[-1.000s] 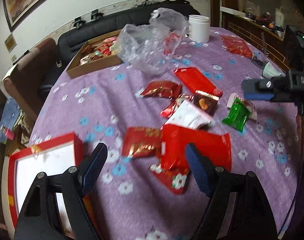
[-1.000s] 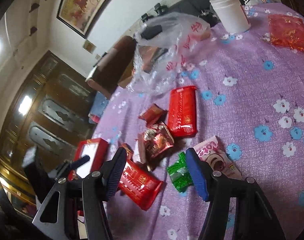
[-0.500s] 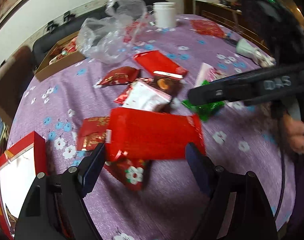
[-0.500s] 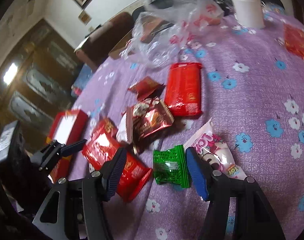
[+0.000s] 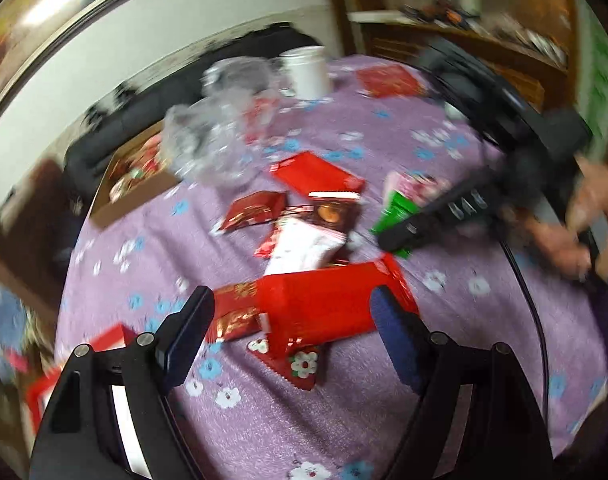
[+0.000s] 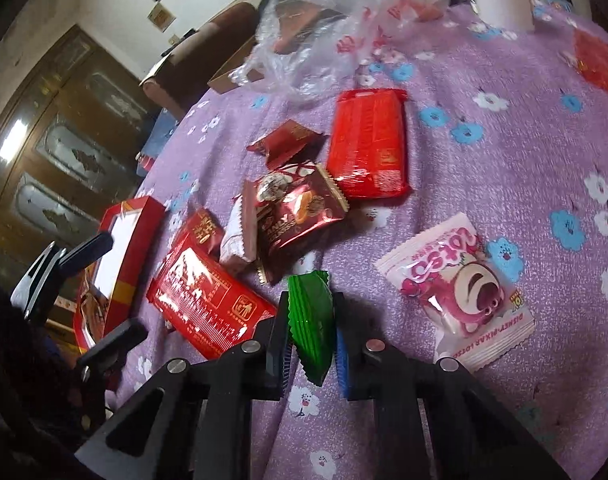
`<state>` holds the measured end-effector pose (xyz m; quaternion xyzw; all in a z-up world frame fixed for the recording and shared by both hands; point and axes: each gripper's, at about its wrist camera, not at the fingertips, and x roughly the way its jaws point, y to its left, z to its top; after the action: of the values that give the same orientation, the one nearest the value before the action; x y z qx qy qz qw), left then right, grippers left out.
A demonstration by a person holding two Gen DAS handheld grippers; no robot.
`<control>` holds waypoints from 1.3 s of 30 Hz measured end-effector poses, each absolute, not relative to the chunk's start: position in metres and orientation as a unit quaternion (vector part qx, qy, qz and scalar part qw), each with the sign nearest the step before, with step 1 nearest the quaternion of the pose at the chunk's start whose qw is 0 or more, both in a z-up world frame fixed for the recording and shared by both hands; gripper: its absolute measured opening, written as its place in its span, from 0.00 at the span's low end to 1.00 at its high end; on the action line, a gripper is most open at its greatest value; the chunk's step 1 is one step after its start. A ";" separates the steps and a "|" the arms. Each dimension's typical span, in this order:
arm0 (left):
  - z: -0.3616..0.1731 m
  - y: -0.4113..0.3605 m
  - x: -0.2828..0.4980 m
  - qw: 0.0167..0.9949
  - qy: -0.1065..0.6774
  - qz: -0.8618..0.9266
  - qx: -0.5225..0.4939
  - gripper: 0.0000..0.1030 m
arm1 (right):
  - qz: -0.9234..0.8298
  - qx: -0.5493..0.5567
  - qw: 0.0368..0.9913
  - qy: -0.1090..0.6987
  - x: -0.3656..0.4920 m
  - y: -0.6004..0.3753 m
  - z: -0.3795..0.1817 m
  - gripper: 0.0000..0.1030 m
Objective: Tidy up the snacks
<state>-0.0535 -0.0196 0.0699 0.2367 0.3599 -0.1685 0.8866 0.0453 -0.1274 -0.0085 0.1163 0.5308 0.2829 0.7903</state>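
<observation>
Left wrist view: the left gripper [image 5: 292, 324] hangs with jaws spread wide over a large red packet [image 5: 327, 304] that lies near, on the purple flowered tablecloth [image 5: 443, 352]; the pads flank it without pressing. I judge this hand is lining up its own pick. To the right, the right gripper [image 5: 399, 236] reaches in from a person's hand [image 5: 563, 236] and meets the green packet [image 5: 395, 210]. This view is blurred, so counts are rough: one white jar [image 5: 305, 72] far off, one clear plastic bag [image 5: 220, 140], one cardboard box [image 5: 132, 184] at the far left.

Right wrist view: the right gripper [image 6: 311, 332] is closing its jaws on the green packet [image 6: 309, 324], which stands pinched and crumpled between the pads, near the centre of the table. The step in hand is picking up this snack; the next move calls for lifting it clear and carrying it to a container, probably the red tray [image 6: 116, 248] at the left. I count nine loose packets: one green, one pink [image 6: 459, 292], five red, one dark red, one white.
</observation>
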 end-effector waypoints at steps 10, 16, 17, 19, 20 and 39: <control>0.055 -0.012 -0.045 0.884 0.380 -0.119 0.245 0.79 | 0.281 0.133 0.789 0.530 0.047 -0.132 -0.009 0.18; 0.032 0.025 -0.046 0.872 0.461 -0.104 0.128 0.79 | 0.287 0.109 0.798 0.519 0.040 -0.111 -0.007 0.19; 0.029 0.032 -0.048 0.868 0.476 -0.102 0.101 0.79 | 0.297 0.089 0.799 0.516 0.035 -0.101 -0.006 0.19; 0.024 0.045 -0.055 0.860 0.498 -0.098 0.052 0.79 | 0.340 0.063 0.781 0.520 0.024 -0.082 -0.005 0.19; 0.021 0.053 -0.059 0.854 0.512 -0.088 0.030 0.79 | 0.369 0.052 0.768 0.522 0.017 -0.072 -0.004 0.18; 0.039 0.071 -0.096 0.849 0.523 -0.032 -0.073 0.80 | 0.432 -0.008 0.746 0.507 -0.015 -0.025 -0.002 0.19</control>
<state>-0.0956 0.0714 0.0385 -0.0725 0.5226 -0.0324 0.8489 -0.0153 -0.0252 -0.0016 -0.0084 0.5067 0.4321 0.7460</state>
